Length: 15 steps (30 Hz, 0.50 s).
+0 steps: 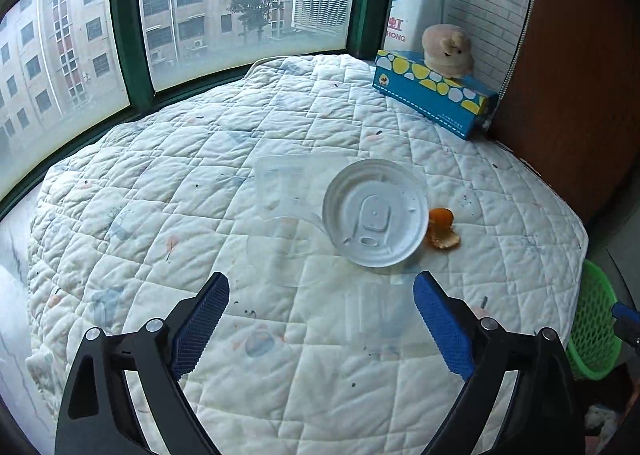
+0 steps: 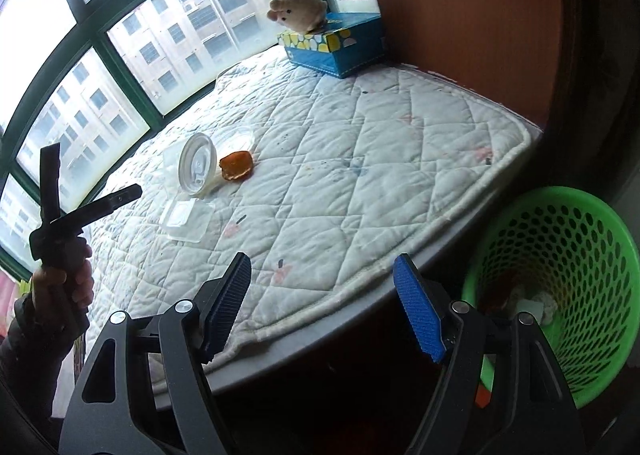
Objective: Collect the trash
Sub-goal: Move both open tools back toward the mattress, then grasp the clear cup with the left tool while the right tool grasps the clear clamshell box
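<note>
A white round plastic lid [image 1: 375, 212] stands tilted on the quilted mat [image 1: 200, 183], leaning on clear plastic containers [image 1: 288, 187]. An orange peel [image 1: 441, 227] lies just right of it. Another clear flat container [image 1: 372, 319] lies between the left gripper's fingers. My left gripper [image 1: 321, 285] is open and empty above the mat. In the right wrist view the lid [image 2: 197, 165], peel [image 2: 236, 165] and a clear container [image 2: 188, 218] lie far left. My right gripper [image 2: 322, 267] is open and empty over the mat's near edge, next to the green mesh bin [image 2: 560, 255].
A blue tissue box [image 1: 434, 91] with a plush toy [image 1: 448, 51] on it sits at the mat's far right corner by a brown wall. Green-framed windows run behind the mat. The bin [image 1: 592, 327] stands below the mat's right edge and holds some trash [image 2: 536, 303].
</note>
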{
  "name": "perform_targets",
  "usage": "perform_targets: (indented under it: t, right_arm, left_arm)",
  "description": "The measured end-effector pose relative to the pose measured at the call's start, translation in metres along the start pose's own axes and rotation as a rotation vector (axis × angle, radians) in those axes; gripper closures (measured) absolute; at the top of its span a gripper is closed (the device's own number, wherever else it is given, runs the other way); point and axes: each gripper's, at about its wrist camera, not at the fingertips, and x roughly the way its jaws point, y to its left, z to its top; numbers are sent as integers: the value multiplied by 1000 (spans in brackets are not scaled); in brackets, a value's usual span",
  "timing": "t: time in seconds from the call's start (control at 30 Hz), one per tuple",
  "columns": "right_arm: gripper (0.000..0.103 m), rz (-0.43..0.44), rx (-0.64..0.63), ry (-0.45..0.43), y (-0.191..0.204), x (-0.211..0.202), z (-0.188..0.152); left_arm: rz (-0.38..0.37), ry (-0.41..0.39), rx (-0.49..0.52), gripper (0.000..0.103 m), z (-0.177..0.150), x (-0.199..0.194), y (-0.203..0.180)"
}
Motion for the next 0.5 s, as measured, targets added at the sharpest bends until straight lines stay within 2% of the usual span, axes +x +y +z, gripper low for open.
perform_targets:
  t: [0.07,0.2,0.5]
  right_arm:
    - [29,6,-16,11,7,7,3]
    - [29,22,-49,34,20,22,10]
    - [29,46,-122,80,45,51,20]
  left_arm:
    - [-11,16,-3,12,4,12,6]
    - [15,26,5,12,12,33,12]
    - [-13,28,7,12,18,57,20]
